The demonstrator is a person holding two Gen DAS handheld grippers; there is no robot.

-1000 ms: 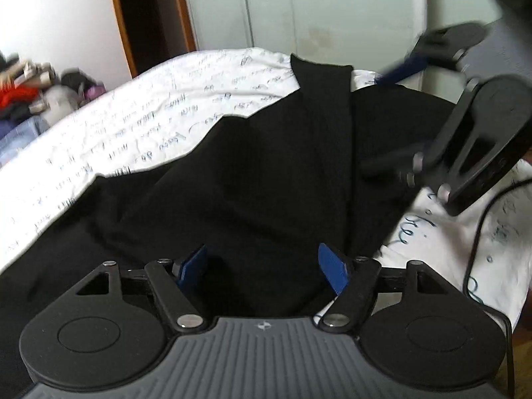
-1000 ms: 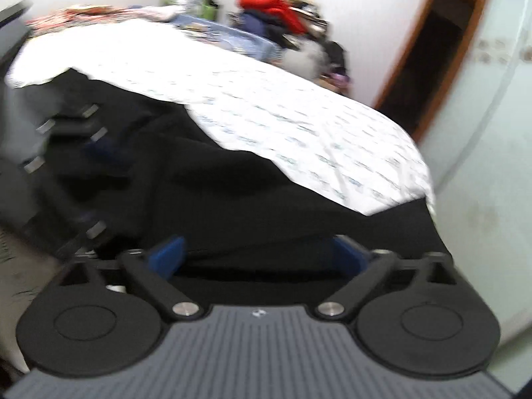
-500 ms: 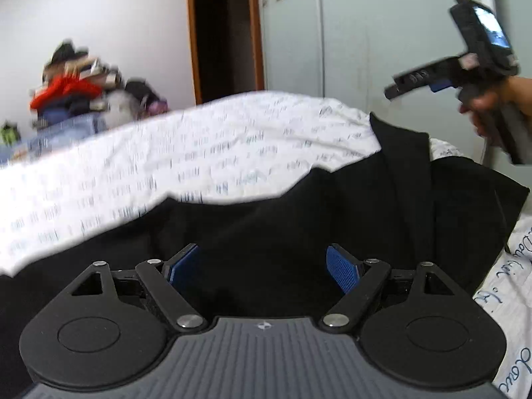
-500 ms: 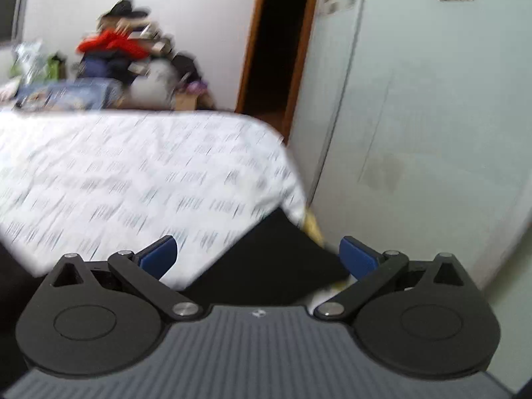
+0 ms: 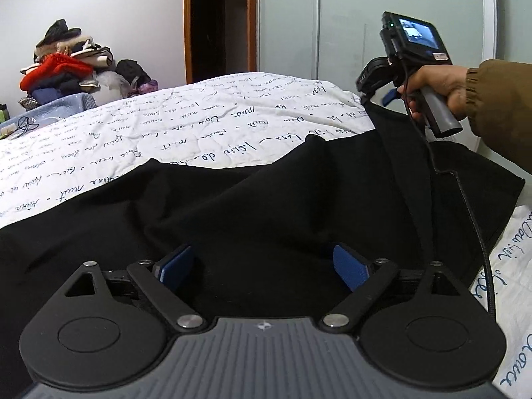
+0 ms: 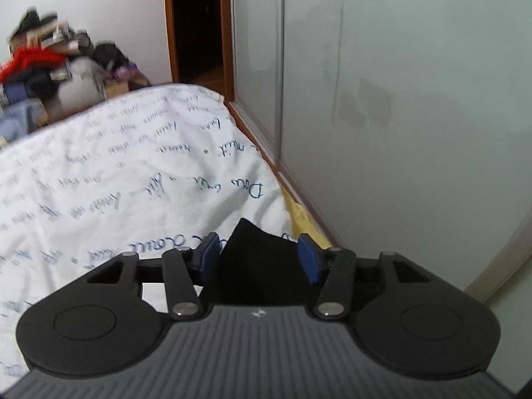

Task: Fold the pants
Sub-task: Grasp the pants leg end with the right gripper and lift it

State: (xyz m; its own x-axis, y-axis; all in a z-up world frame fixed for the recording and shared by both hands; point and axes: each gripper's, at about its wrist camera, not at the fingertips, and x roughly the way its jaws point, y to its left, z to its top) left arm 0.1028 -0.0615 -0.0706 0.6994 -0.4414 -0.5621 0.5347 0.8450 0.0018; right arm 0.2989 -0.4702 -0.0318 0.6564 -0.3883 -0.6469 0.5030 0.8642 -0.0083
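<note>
A pair of black fabric pants (image 5: pixel 266 206) lies spread across a white quilted bedspread printed with blue handwriting (image 5: pixel 186 123). From the left wrist view the left gripper (image 5: pixel 262 266) sits low over the dark cloth with its blue-padded fingers (image 5: pixel 349 266) spread wide apart and nothing between them. Only this view shows the right gripper (image 5: pixel 375 99) from outside: a hand in a brown sleeve (image 5: pixel 439 86) grips its grey handle, a small lit screen on top, and a narrow strip of the pants rises to its tip, though whether the fingers pinch it is hidden here. The right wrist view supplies that: a pointed corner of the black cloth (image 6: pixel 252 252) stands between the right gripper's (image 6: pixel 259 256) blue pads (image 6: pixel 309 259), which are parted and not pressed on it. That view also shows the frosted wardrobe door (image 6: pixel 399 99) beside the bed, and both views show a heap of clothes (image 5: pixel 63 66) against the far wall.
</note>
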